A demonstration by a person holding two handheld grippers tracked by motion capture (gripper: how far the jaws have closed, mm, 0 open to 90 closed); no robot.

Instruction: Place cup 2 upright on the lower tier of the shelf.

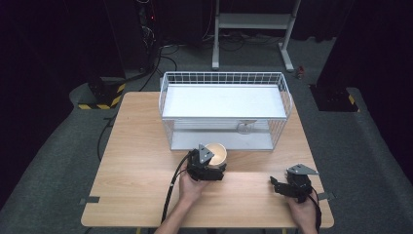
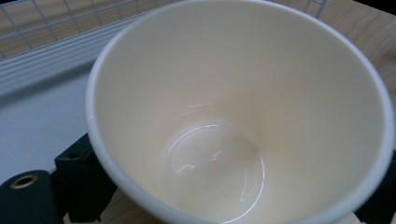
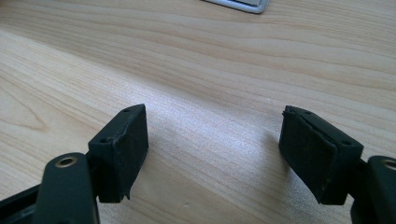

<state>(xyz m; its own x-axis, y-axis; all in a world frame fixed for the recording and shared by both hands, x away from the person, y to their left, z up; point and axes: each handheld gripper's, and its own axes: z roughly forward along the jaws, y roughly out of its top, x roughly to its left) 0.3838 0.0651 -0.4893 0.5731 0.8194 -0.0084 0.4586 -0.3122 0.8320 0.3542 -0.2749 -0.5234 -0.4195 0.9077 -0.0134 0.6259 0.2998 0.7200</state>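
The left tongs (image 1: 210, 165) were clamped on a cup (image 1: 215, 152), held just in front of the wire basket (image 1: 285, 92) near the middle of the tabletop (image 1: 136, 146). In the left gripper view the cup (image 2: 243, 107) stood between the jaws, its rim against the dark pad at the lower left, its mouth open toward the camera and its inside empty, with a glossy bottom. Basket wire and a white panel lay just behind the cup in that view.

The right tongs (image 1: 278, 185) sat near the front right corner of the tabletop, well apart from the cup. In the right gripper view the right tongs (image 3: 212, 154) stood apart, with bare wood (image 3: 196, 70) between the two pads and nothing held. A corner of the basket's base (image 3: 243, 4) showed at the top edge of that view.

The basket stood at the far side of the tabletop, with a white shelf (image 1: 224, 101) across its upper part and a small wire hook (image 1: 244, 126) hanging below that shelf.
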